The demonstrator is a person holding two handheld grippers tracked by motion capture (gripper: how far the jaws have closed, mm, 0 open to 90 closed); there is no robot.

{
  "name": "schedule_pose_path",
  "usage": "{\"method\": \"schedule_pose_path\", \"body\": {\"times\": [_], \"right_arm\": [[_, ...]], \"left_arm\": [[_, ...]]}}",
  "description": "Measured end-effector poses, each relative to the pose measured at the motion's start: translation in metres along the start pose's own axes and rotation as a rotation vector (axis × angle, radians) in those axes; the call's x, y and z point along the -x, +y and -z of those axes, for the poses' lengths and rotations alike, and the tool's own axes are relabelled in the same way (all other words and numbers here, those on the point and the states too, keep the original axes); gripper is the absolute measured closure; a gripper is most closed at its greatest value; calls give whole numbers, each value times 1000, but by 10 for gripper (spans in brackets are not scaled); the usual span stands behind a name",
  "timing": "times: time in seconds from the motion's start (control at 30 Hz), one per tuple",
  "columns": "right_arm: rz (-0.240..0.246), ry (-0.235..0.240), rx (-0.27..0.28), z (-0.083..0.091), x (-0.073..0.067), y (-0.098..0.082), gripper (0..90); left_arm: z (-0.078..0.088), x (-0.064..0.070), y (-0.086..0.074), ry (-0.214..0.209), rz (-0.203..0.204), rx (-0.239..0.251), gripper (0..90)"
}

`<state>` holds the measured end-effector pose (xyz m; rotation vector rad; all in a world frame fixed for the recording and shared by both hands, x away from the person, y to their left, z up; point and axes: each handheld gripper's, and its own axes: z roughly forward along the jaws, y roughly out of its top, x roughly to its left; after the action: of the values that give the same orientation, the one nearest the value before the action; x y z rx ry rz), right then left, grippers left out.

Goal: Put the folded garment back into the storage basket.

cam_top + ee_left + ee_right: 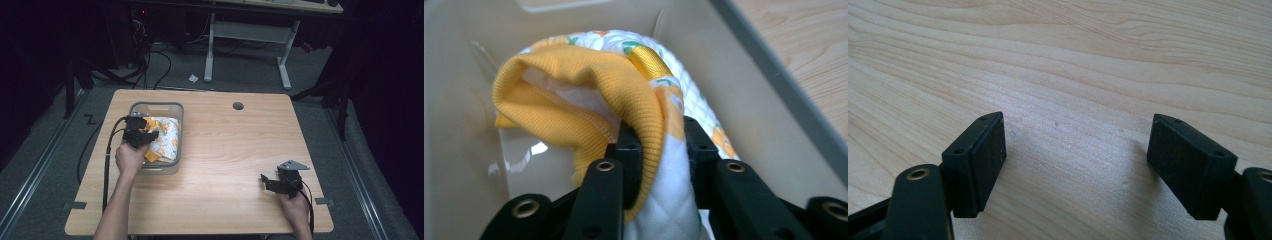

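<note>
High view: a light wooden table (225,150) stands on a grey floor. A grey plastic bin (176,116) sits on the left half of the table, and every place here is given relative to it. Inside the bin lies a quilted white garment with orange trim (167,140), bunched against the bin's right wall. The left gripper (141,135), held in the person's left hand (131,157), reaches into the bin from its near edge and sits on the garment. The right gripper (270,181), held in the right hand (295,207), rests well to the right of the bin, near the table's front right corner, with bare wood around it.

Left gripper view: the camera looks into the bin, whose pale walls rise on both sides. The garment's ribbed orange cuff and white quilted fabric run down between the 2 black jaws. The jaws stand close together with the fabric pinched between them, both pads touching cloth. Table wood shows beyond the bin's rim at the upper right.

Right gripper view: 2 black jaws stand wide apart over bare wood grain, nothing between them, far from the bin.
</note>
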<state>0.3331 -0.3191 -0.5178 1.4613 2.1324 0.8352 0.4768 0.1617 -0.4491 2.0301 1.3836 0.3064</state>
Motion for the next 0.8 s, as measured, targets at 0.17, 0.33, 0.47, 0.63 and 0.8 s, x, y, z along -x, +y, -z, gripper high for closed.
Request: {"method": "schedule_pose_path", "body": {"times": [0.17,0.33,0.47,0.63,0.8], "right_arm": [[2,0,1,0,0,0,236],[1,0,1,0,0,0,236],[1,0,1,0,0,0,236],[1,0,1,0,0,0,237],[1,0,1,0,0,0,236]], "left_arm": [[2,-1,0,38,16,3,580],[8,-1,0,60,24,40,452],[15,4,0,59,5,87,418],[27,13,0,52,-21,149,410],[38,24,-2,28,-39,194,401]]}}
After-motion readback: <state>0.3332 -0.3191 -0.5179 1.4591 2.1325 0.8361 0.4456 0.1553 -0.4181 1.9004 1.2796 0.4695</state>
